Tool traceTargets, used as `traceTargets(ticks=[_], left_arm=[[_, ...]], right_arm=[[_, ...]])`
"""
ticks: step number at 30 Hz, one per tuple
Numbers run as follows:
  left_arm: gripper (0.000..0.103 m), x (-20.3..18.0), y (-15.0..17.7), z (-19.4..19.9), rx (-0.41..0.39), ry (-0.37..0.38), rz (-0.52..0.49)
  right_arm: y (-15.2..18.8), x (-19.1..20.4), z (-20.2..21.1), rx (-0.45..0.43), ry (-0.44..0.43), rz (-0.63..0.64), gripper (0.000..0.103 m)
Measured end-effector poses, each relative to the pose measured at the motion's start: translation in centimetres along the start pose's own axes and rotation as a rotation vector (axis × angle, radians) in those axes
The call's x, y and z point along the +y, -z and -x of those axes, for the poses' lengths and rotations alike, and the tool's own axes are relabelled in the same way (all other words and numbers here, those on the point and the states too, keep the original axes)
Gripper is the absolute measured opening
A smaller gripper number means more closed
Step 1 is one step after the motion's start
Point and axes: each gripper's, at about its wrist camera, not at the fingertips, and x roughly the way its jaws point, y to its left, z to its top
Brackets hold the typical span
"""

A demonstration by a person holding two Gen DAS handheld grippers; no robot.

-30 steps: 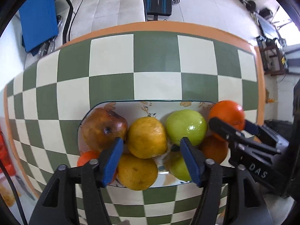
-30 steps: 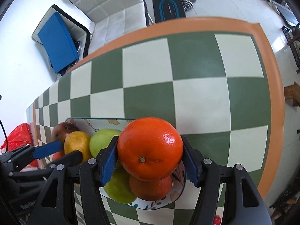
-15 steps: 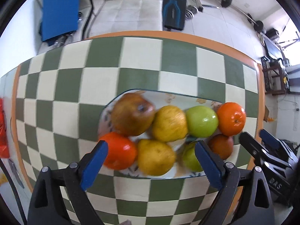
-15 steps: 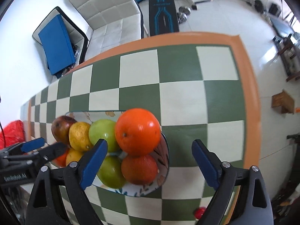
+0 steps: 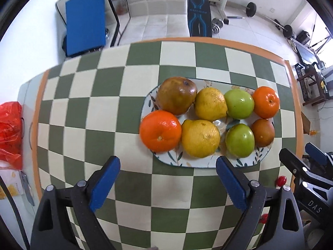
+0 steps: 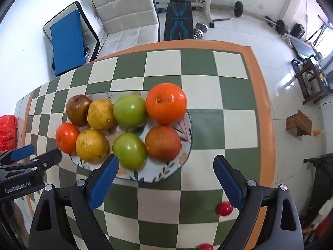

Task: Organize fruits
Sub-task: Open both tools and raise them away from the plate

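A patterned oval plate point(image 5: 195, 162) point(image 6: 185, 152) on the checkered table holds several fruits in two rows: a brown pear point(image 5: 177, 98), two yellow lemons point(image 5: 210, 104) point(image 5: 199, 138), two green apples point(image 5: 239, 104) point(image 5: 239, 140), oranges point(image 5: 160, 131) point(image 5: 266, 102) and a dark orange point(image 5: 262, 133). My left gripper point(image 5: 167, 185) is open and empty, back from the plate's near edge. My right gripper point(image 6: 166, 184) is open and empty, near the plate's right end; the big orange point(image 6: 165, 106) lies on the plate.
Small red balls point(image 6: 224, 208) point(image 6: 205, 246) lie near the table's front right edge. A red bag point(image 5: 9, 133) sits off the table's left end. A sofa, a blue board and gym gear stand beyond the far edge.
Both grippers opened and pulled back from the plate. The right one let go of the orange, which now rests at the plate's right end. The left one released a fruit too.
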Motion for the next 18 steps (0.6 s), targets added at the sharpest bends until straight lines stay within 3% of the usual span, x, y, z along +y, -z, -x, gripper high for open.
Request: traceTargets(ticks=[18], left_arm=[[0.094,-0.3,6.4,12.7,-0.281,0.032,-0.035]], right_arm=[[5.8,1.4,13.6,-0.218,0.025,0.022,0.094]])
